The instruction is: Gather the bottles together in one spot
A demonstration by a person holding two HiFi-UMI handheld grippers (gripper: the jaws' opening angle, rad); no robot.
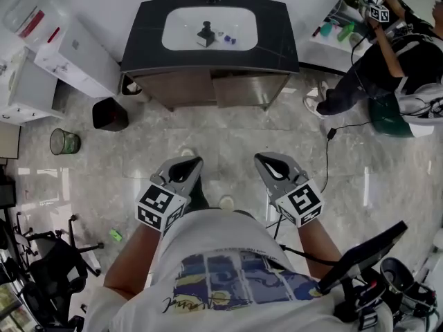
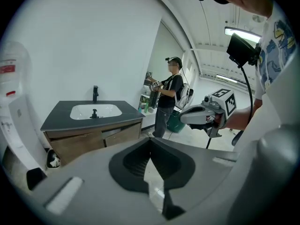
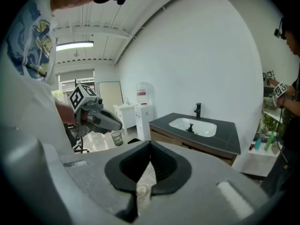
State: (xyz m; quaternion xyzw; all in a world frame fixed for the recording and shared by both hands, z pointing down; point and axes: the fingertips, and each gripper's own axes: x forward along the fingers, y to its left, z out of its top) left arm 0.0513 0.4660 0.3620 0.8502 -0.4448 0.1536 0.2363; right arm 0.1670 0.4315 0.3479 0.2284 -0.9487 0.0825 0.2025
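Both grippers hang over the floor in front of me, a few steps short of the sink cabinet (image 1: 211, 81). My left gripper (image 1: 190, 163) has its jaws shut with nothing between them, as the left gripper view (image 2: 151, 142) also shows. My right gripper (image 1: 261, 159) is likewise shut and empty (image 3: 150, 144). Green and teal bottles (image 1: 337, 30) stand on a white shelf at the far right, also visible in the right gripper view (image 3: 264, 142). A small dark object (image 1: 206, 34) and a purple one (image 1: 229, 39) lie in the white basin; what they are I cannot tell.
Another person (image 1: 387, 54) with marker-cube grippers stands at the bottle shelf. A black bin (image 1: 109, 113) and a mesh bin (image 1: 64, 142) sit on the floor left of the cabinet, beside white units (image 1: 73, 57). A cable (image 1: 328, 151) runs over the floor at the right. A chair (image 1: 48, 268) is at lower left.
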